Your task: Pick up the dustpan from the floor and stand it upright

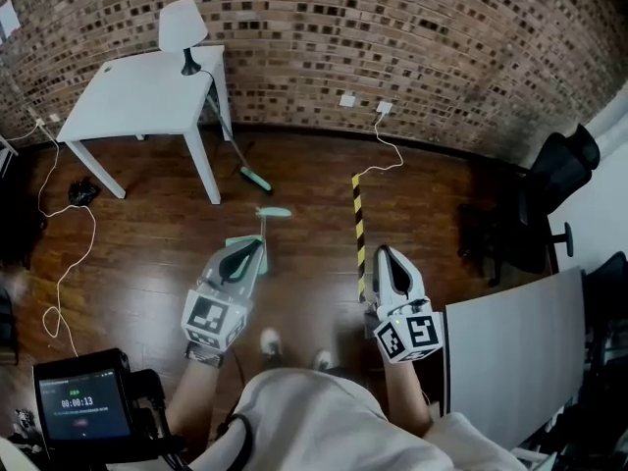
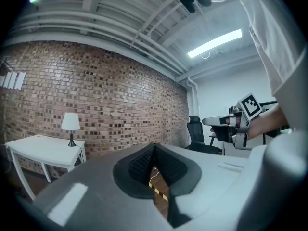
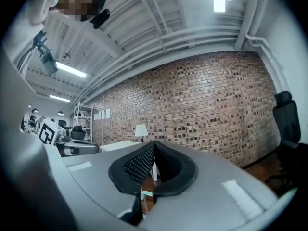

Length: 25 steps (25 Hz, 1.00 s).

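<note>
The dustpan (image 1: 265, 226) lies flat on the wooden floor in the head view, its teal pan nearest me and its long handle pointing away towards the wall. My left gripper (image 1: 243, 255) is held level, above the pan end. Its jaws are shut with nothing between them. My right gripper (image 1: 386, 256) is off to the right, well apart from the dustpan, also level and shut on nothing. In the right gripper view a sliver of teal (image 3: 146, 193) shows below the closed pads (image 3: 139, 165). The left gripper view shows only floor past its closed pads (image 2: 144, 165).
A broom (image 1: 238, 161) leans on the white table (image 1: 137, 91), which carries a lamp (image 1: 183, 29). A yellow-black tape strip (image 1: 359, 226) runs along the floor between the grippers. A black office chair (image 1: 545, 199) and a grey panel (image 1: 510, 346) stand at the right. Cables (image 1: 61, 263) trail at the left.
</note>
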Each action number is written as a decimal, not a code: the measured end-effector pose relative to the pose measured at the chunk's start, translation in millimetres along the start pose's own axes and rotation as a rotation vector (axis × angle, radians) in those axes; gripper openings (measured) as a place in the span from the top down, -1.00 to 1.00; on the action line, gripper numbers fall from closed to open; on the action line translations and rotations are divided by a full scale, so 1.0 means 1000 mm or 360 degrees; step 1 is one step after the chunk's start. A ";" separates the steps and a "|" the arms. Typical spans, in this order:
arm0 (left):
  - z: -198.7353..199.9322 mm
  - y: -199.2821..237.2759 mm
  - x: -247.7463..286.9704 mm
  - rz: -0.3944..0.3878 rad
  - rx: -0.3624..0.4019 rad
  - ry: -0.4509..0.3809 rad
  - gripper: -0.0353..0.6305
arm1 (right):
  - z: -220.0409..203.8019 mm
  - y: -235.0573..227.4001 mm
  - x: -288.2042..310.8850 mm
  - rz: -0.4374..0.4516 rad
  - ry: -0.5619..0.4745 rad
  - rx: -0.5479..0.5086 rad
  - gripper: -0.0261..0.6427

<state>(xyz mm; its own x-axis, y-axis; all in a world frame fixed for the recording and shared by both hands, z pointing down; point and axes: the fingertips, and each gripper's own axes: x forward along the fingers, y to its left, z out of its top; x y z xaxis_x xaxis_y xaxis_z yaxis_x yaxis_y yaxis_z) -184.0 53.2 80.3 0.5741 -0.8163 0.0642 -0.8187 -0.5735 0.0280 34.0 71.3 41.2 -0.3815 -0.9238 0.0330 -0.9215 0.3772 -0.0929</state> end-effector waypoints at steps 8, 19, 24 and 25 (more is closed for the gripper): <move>-0.001 -0.058 -0.063 0.0151 -0.0055 0.0048 0.89 | -0.006 0.014 -0.092 0.0058 0.0026 0.0000 0.88; -0.042 -0.278 -0.165 0.0153 -0.0093 0.0119 0.89 | -0.022 0.025 -0.300 0.0252 0.0022 -0.0133 0.88; -0.040 -0.335 -0.215 0.0187 -0.0090 0.0143 0.89 | -0.016 0.033 -0.371 0.0270 0.0011 -0.0072 0.88; -0.039 -0.343 -0.223 0.0185 -0.0080 0.0143 0.89 | -0.018 0.032 -0.381 0.0254 0.0020 -0.0047 0.88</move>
<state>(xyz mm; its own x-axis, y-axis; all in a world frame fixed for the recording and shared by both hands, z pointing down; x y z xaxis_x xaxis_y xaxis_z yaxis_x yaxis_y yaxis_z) -32.2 434.9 95.2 0.4736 -0.8663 0.1588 -0.8806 -0.4694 0.0652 148.2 436.5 43.6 -0.5242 -0.8510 0.0328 -0.8506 0.5213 -0.0688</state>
